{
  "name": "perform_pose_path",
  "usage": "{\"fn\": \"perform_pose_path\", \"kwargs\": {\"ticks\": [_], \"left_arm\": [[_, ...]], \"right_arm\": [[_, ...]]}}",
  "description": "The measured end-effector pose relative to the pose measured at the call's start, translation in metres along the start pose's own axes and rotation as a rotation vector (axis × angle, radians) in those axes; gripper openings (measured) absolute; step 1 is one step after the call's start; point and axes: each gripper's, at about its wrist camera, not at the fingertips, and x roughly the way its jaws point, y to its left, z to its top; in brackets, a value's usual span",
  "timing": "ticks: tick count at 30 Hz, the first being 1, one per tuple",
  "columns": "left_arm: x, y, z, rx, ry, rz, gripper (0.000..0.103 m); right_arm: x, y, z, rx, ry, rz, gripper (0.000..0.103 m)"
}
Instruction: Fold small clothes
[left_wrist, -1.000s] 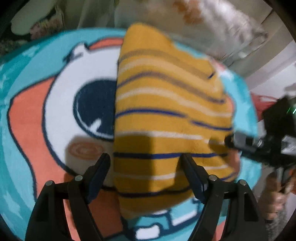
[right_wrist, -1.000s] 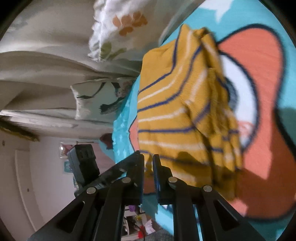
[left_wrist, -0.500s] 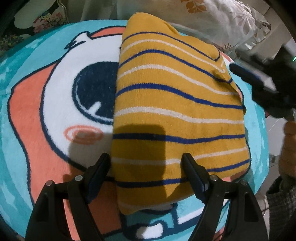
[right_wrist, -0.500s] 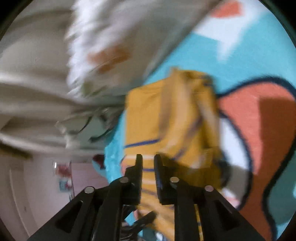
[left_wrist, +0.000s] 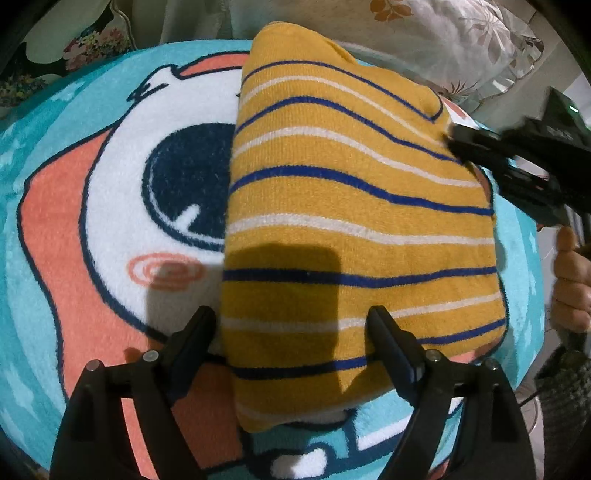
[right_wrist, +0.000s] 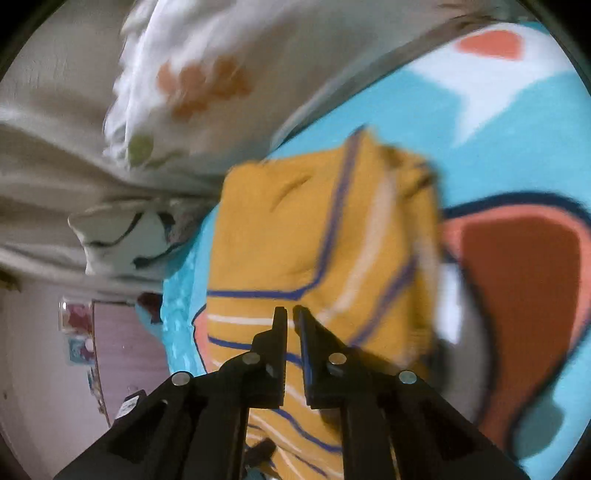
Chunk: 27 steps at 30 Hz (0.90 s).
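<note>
Our left tongs (left_wrist: 291, 328) gape wide over the folded striped yellow sweater (left_wrist: 354, 221); our right tongs (right_wrist: 290, 317) sit nearly closed, seemingly empty, at its edge.

Motion blur smears the right wrist view, softening the striped sweater (right_wrist: 325, 236) and the floral pillow (right_wrist: 192, 85); the blanket (left_wrist: 92, 229) runs off-frame.

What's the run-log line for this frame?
folded yellow striped sweater on cartoon blanket | left gripper open, straddling near edge | right gripper shut, over far corner
</note>
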Motion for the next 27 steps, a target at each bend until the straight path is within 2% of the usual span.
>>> {"fn": "perform_pose_path", "kwargs": {"ticks": [2,5,8,9,11,12,13,14,16,18,19,21,27], "left_arm": [[0.001,-0.001,0.000,0.004,0.000,0.007,0.088],[0.005,-0.002,0.002,0.013,-0.002,0.023,0.089],[0.006,-0.003,0.001,0.013,-0.004,0.025,0.090],[0.006,-0.002,0.001,0.011,-0.005,0.024,0.090],[0.005,-0.003,0.001,0.013,-0.006,0.026,0.090],[0.005,-0.004,-0.001,0.016,-0.005,0.027,0.091],[0.005,-0.004,-0.001,0.018,-0.004,0.029,0.091],[0.004,-0.004,-0.002,0.016,-0.002,0.026,0.091],[0.001,0.000,-0.005,-0.002,-0.001,0.012,0.091],[-0.005,0.006,-0.009,-0.021,-0.003,-0.014,0.091],[-0.008,0.010,-0.013,-0.030,-0.004,-0.029,0.091],[-0.014,0.014,-0.020,-0.036,-0.010,-0.040,0.091],[-0.030,0.022,-0.041,-0.053,-0.031,-0.029,0.090]], "right_arm": [[-0.021,0.000,-0.005,-0.022,-0.042,-0.079,0.022],[-0.041,-0.001,-0.023,-0.014,-0.050,0.023,0.023],[-0.033,0.013,-0.055,-0.062,-0.011,0.044,0.024],[-0.026,0.012,-0.067,-0.080,0.019,0.033,0.024],[-0.014,0.004,-0.083,-0.106,0.056,-0.051,0.024],[-0.009,-0.005,-0.088,-0.091,0.071,-0.094,0.024],[-0.005,-0.009,-0.091,-0.074,0.069,-0.100,0.022],[-0.008,-0.014,-0.092,-0.058,0.058,-0.088,0.019],[-0.020,-0.017,-0.095,-0.040,0.026,-0.092,0.020],[-0.033,-0.018,-0.098,-0.067,-0.012,-0.191,0.028],[-0.040,-0.022,-0.100,-0.069,-0.020,-0.209,0.030],[-0.053,-0.030,-0.104,-0.048,-0.026,-0.195,0.030],[-0.067,-0.031,-0.116,-0.056,-0.079,-0.247,0.033]]}}
